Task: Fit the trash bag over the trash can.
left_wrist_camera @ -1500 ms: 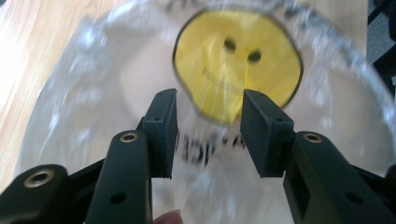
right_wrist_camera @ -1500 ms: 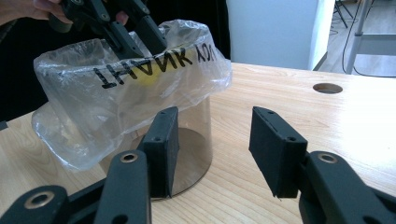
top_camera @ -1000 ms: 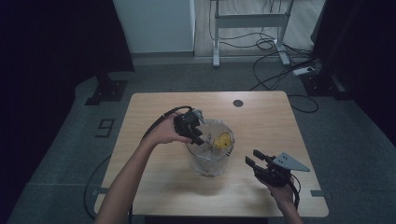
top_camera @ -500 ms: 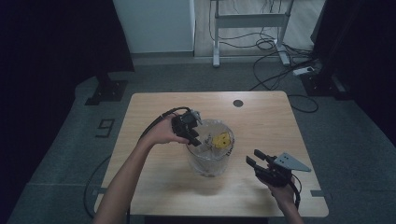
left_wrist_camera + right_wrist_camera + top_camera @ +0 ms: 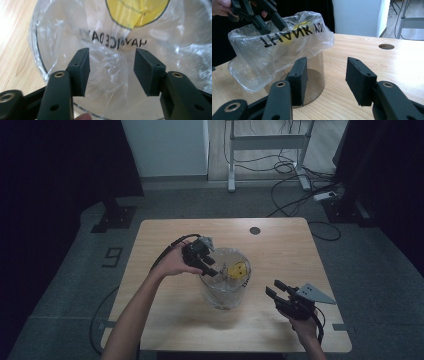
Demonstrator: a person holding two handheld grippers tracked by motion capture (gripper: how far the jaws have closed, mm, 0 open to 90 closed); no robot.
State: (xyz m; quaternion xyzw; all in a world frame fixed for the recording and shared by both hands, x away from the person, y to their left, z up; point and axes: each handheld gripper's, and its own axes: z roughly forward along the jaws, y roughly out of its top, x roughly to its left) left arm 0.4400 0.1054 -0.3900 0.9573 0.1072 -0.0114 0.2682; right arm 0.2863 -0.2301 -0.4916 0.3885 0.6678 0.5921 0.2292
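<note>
A clear round bin [image 5: 223, 296] stands mid-table, lined with a thin clear plastic bag [image 5: 239, 279] that bears a yellow smiley [image 5: 236, 269] and black lettering. My left gripper [image 5: 212, 267] reaches over the bin's left rim, pointing down into the bag [image 5: 120, 42]. Its jaws have just been opening and now stand apart, with loose film past them and no pad pressing on it. From the right gripper view, the left gripper [image 5: 270, 23] sits at the bag's rolled rim [image 5: 274, 47]. My right gripper [image 5: 273, 287] rests to the right of the bin [image 5: 314, 72], open and empty.
The wooden table [image 5: 280, 245] has a round cable hole [image 5: 255, 230] near its far edge. A cable trails from the left gripper off the table's left side. Beyond the table are a desk frame and floor cables.
The left gripper's jaws stand wider than before. Both hands and the bin have kept their places.
</note>
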